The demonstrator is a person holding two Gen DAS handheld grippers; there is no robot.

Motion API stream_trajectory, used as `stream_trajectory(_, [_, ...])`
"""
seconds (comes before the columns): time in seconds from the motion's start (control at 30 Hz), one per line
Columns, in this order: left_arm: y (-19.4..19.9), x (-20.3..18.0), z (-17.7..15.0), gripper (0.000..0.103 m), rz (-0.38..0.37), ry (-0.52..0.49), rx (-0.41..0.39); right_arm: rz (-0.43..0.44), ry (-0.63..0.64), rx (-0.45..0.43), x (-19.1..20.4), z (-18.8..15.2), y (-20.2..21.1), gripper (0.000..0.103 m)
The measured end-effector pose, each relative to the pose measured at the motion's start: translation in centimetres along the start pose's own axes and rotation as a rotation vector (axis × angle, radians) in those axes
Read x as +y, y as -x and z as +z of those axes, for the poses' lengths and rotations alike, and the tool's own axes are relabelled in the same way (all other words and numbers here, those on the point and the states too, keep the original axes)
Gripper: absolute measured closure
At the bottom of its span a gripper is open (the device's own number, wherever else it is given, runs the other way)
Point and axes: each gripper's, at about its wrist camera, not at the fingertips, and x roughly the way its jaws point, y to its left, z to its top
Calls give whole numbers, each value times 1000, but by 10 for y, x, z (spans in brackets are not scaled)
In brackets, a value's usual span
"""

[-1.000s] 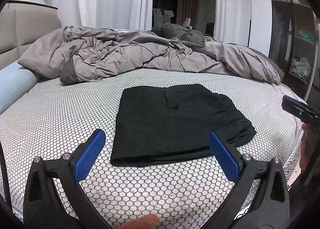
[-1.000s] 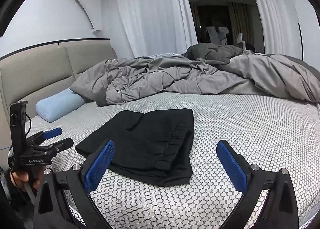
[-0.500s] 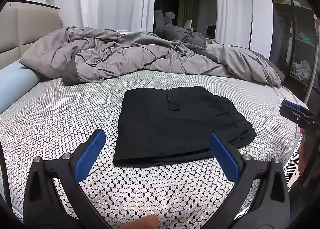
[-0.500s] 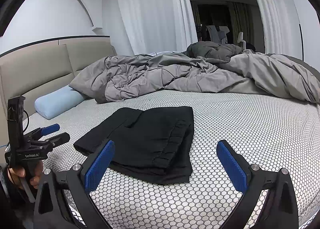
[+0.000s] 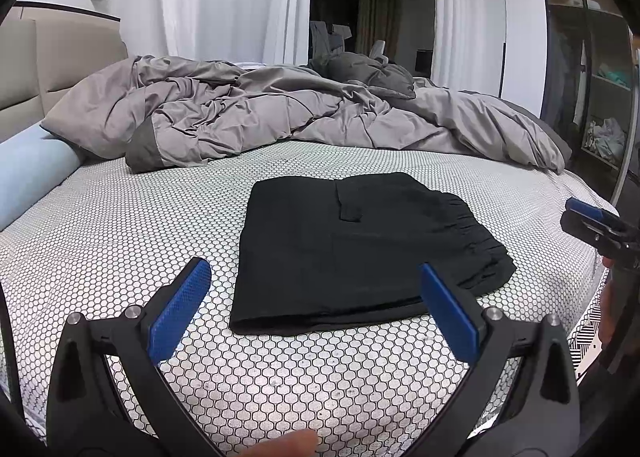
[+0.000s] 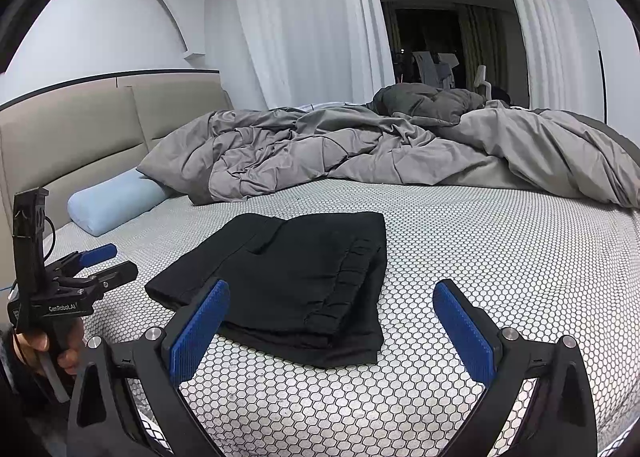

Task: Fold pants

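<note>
Black pants (image 5: 360, 253) lie folded into a flat rectangle on the honeycomb-patterned sheet (image 5: 120, 241), elastic waistband at the right end. My left gripper (image 5: 316, 305) hovers open just in front of their near edge, holding nothing. In the right wrist view the pants (image 6: 296, 277) lie ahead and slightly left of my right gripper (image 6: 332, 321), which is also open and empty. The left gripper (image 6: 102, 263) shows at the far left there, held by a hand. The right gripper (image 5: 596, 217) shows at the right edge of the left wrist view.
A rumpled grey duvet (image 5: 280, 117) covers the far half of the bed. A light blue bolster pillow (image 6: 116, 203) lies by the beige headboard (image 6: 80, 129). White curtains (image 6: 304, 25) hang behind. A wardrobe (image 5: 592, 89) stands to the right of the bed.
Both grippers have drawn back and risen slightly from the pants. The folded pants have not moved, and both grippers stay open.
</note>
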Motion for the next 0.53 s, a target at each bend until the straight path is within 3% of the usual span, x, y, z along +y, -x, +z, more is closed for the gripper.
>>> stream_trajectory(0.53, [2, 5, 2, 1, 6, 5, -11, 4, 17, 9, -5, -1, -1, 0])
